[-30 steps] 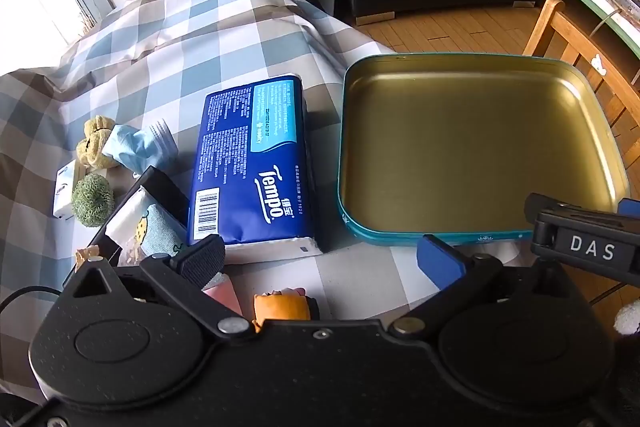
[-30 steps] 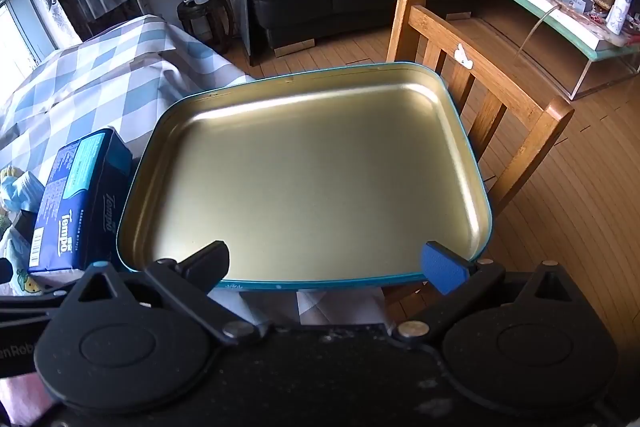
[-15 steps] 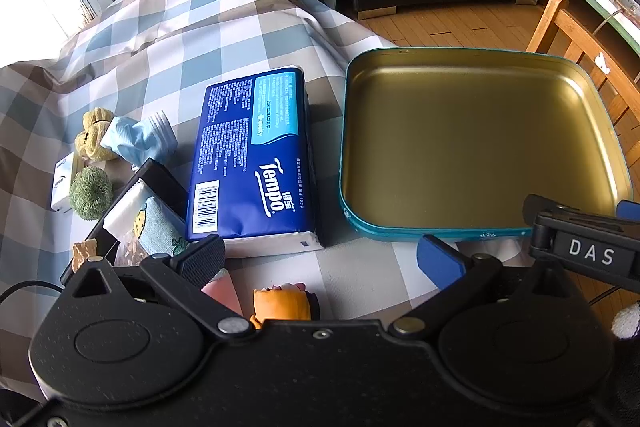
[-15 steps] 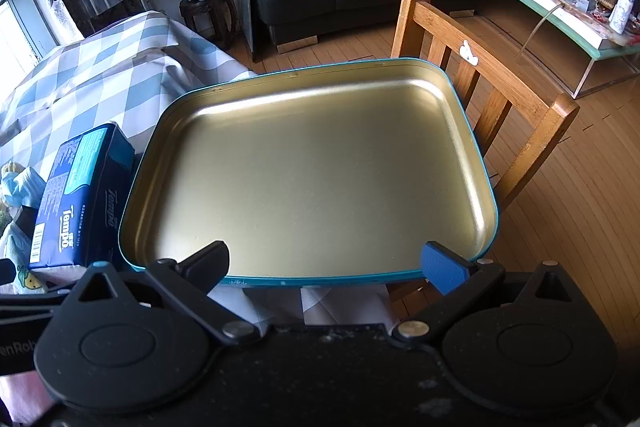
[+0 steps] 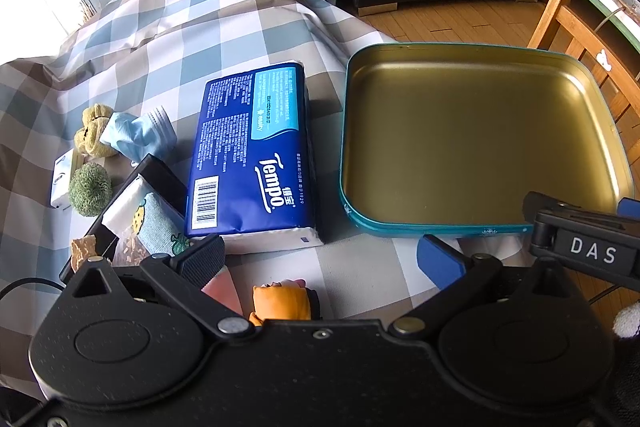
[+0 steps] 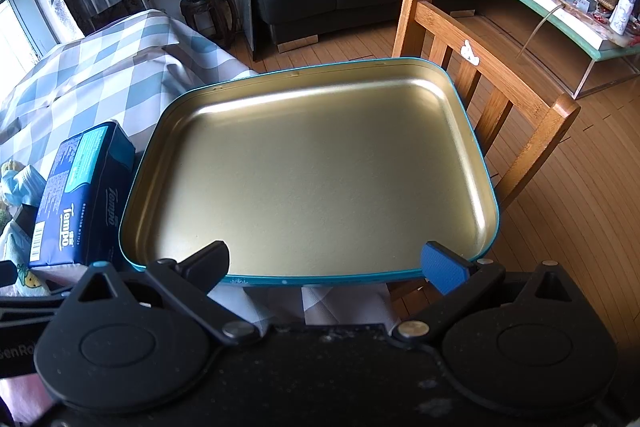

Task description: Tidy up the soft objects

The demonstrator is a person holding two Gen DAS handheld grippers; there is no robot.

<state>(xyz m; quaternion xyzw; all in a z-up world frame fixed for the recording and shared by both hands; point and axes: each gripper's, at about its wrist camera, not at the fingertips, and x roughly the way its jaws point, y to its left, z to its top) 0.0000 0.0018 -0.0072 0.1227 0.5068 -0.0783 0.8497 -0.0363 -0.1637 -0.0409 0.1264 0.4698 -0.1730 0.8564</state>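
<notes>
The left claw is held wide open above the near edge of the tabletop, which is covered by a checked cloth; nothing is gripped between its black pad and its blue pad. Just ahead of it, a blue tissue pack is laid flat, lengthwise away from the claw. To the right of the pack, close beside it, a shallow gold tray with a teal rim is seen with nothing inside. Directly below the claw, between the fingers, a small orange soft toy is lying, with a pink item touching its left side. Ahead and to the left of the claw, an open black box holding a light blue patterned cloth is placed. Farther left, a green fuzzy ball, a yellow soft toy and a crumpled blue cloth are gathered near one another.

The right claw is likewise spread open and holds nothing, hovering at the near rim of the tray. The tissue pack is found ahead to its left, and a wooden chair stands beyond the tray to the right.
</notes>
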